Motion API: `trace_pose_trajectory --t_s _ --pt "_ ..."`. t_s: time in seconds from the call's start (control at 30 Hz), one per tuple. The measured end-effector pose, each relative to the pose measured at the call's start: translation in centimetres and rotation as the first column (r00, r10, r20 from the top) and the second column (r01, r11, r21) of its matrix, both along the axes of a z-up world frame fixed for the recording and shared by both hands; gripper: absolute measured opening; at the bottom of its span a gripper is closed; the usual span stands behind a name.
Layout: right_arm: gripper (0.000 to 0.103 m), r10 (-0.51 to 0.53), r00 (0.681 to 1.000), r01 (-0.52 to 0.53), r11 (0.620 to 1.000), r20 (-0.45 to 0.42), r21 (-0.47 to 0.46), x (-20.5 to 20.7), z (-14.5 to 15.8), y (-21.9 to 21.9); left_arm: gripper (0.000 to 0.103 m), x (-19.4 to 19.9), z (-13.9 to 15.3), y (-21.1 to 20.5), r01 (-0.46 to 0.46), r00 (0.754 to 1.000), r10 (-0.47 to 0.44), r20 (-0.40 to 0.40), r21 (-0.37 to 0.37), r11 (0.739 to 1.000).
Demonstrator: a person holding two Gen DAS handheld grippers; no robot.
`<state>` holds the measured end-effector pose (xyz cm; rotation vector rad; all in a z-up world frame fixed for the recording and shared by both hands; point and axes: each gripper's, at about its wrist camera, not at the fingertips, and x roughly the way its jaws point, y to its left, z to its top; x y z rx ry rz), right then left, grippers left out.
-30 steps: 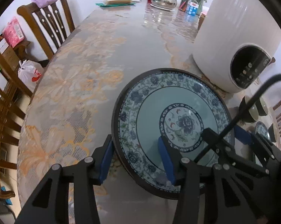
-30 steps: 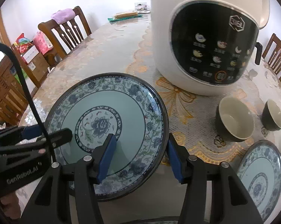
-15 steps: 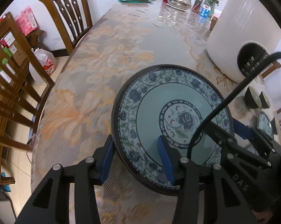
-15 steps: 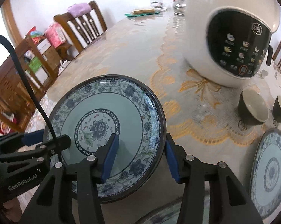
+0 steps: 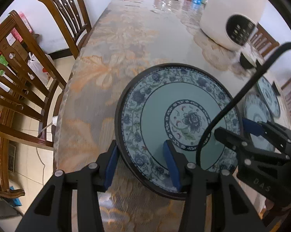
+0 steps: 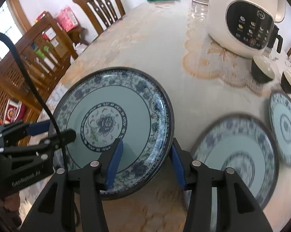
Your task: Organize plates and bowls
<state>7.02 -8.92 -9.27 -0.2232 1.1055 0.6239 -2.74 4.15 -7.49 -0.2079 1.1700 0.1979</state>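
Left tongs are clamped on the near-left rim of the big plate; right tongs are clamped on its near-right rim. The plate is held between both, apparently just off the table, though contact cannot be ruled out. A second plate lies just right of it, nearer the right tongs; a third plate lies beyond. Stacking is judged next: a shift rightward. Bowls stand farther off by the cooker.
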Motion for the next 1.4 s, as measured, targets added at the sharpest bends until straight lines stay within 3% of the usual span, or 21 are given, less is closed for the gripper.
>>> trace_pose_trajectory --t_s 0.57,0.87,1.07,1.4 --pt "0.051 0.006 0.995 -0.009 1.0 -0.099 -0.024 -5.3 0.2 -3.4 0.049 -4.2 0.0 -2.5 0.145 0.988 -0.147 -0.056 -0.032 0.989" --pt "0.051 -0.027 0.99 0.032 0.999 -0.142 0.036 -6.5 0.3 -4.9 0.049 -4.9 0.1 -1.9 0.115 0.989 -0.121 -0.086 -0.071 0.991" --pt "0.051 -0.054 0.992 0.063 0.995 -0.117 0.073 -6.8 1.5 -6.6 0.049 -5.4 0.5 -0.5 0.051 0.993 -0.058 -0.107 -0.071 0.996" --pt "0.051 -0.134 0.985 0.146 0.983 -0.109 0.11 -5.1 3.1 -10.5 0.049 -5.0 2.5 1.1 -0.046 0.996 0.042 -0.075 -0.05 0.998"
